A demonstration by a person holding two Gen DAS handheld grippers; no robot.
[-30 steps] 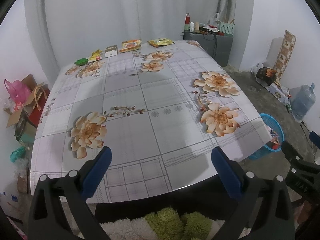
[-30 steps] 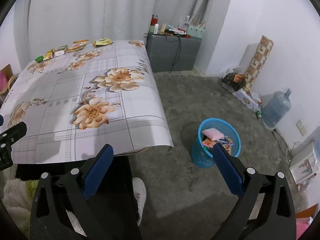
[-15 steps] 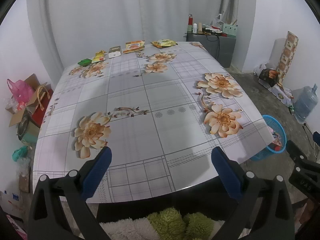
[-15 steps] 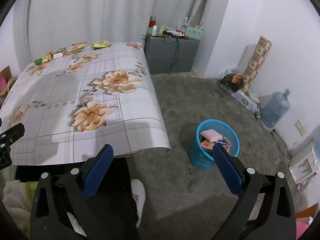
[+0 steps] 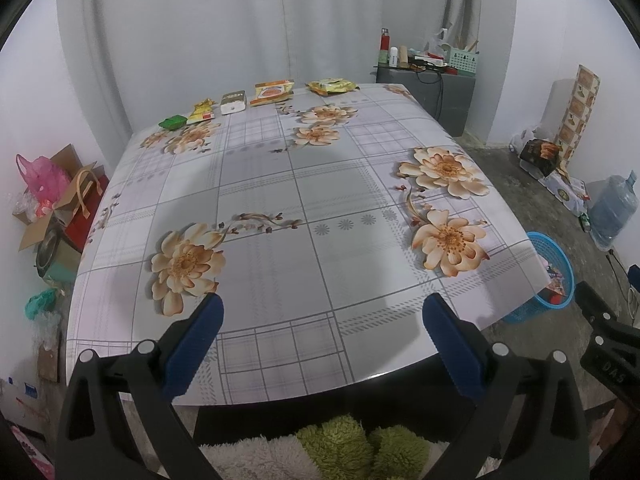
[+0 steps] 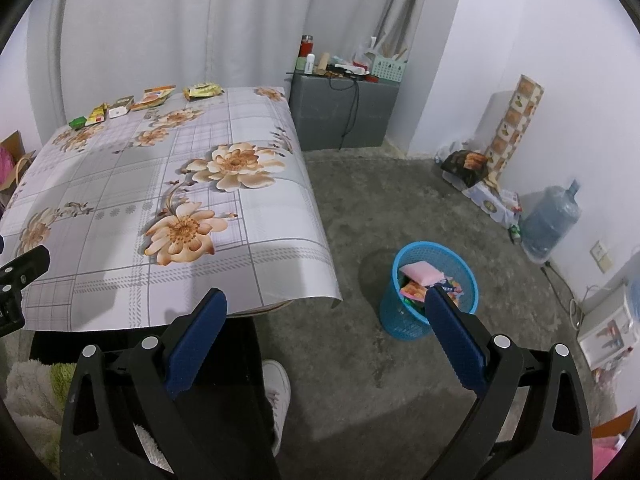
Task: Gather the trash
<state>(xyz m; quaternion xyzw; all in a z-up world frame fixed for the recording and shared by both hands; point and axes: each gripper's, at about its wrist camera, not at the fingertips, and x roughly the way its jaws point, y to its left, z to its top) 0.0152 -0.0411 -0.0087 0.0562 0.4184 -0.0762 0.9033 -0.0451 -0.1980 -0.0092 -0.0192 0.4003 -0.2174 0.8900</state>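
Observation:
Several pieces of trash lie in a row along the far edge of the flowered table (image 5: 320,184): a green packet (image 5: 173,122), a yellow wrapper (image 5: 202,111), a white box (image 5: 233,102), an orange packet (image 5: 273,91) and a yellow-green bag (image 5: 331,86). My left gripper (image 5: 320,320) hangs open over the near table edge, nothing between its fingers. My right gripper (image 6: 326,312) is open and empty, off the table's right corner. A blue mesh bin (image 6: 434,294) holding wrappers stands on the floor just beyond the right finger.
A grey cabinet (image 6: 344,114) with clutter stands behind the table. A water jug (image 6: 550,224) and boxes line the right wall. Bags and cardboard (image 5: 52,204) sit left of the table. A person's white shoe (image 6: 276,384) shows below.
Both views have shifted slightly downward and back; the trash row and the bin hold their places. Both grippers stay open and empty.

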